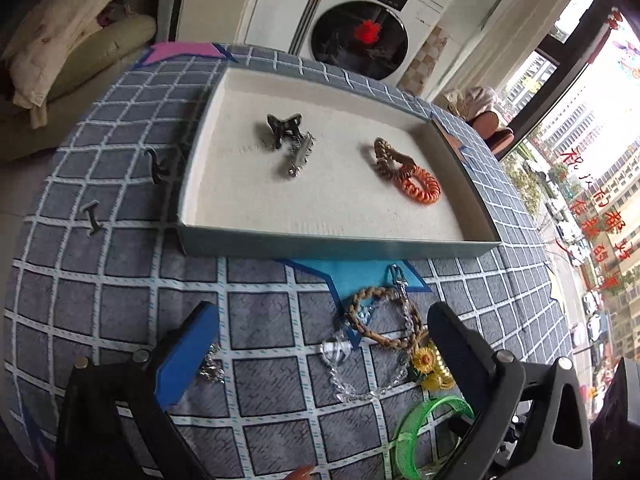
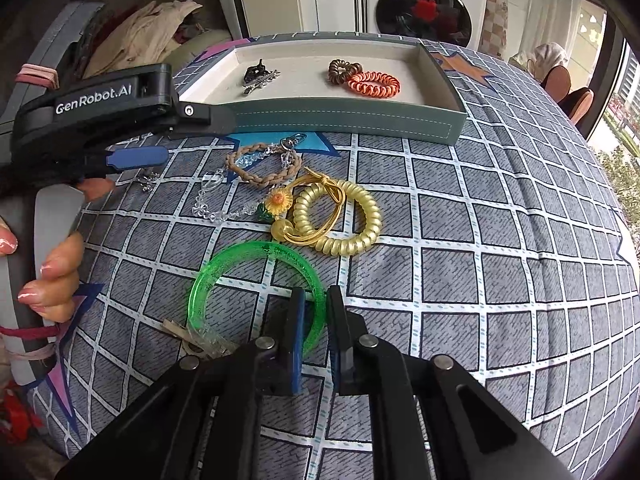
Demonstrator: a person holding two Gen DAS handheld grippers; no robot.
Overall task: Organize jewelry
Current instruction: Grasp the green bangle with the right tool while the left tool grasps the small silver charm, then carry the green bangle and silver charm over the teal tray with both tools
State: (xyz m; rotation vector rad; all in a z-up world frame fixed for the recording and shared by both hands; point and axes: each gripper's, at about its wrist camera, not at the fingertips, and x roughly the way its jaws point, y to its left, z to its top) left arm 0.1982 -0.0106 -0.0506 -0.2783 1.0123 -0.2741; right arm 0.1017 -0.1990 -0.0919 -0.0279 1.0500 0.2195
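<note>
My right gripper [image 2: 314, 332] is pinching the green bangle [image 2: 224, 276] at the bottom middle of the frame, while my left gripper [image 1: 324, 344] is hanging wide open. The bangle is looking slippery, so it could be popping out before reaching the tray [image 2: 344, 120] up top.

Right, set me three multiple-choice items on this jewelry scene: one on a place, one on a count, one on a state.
1. Where is the orange coil hair tie?
A. in the tray
B. on the tablecloth
C. in the left tool

2. How many coil hair ties lie in the tray?
A. one
B. two
C. four

3. What is the right tool doing?
A. hanging wide open
B. closed on the green bangle
C. holding a necklace

Key: A, it rests beside the brown coil tie inside the tray; B, brown and orange; B, its fingers pinch the bangle's rim.
</note>
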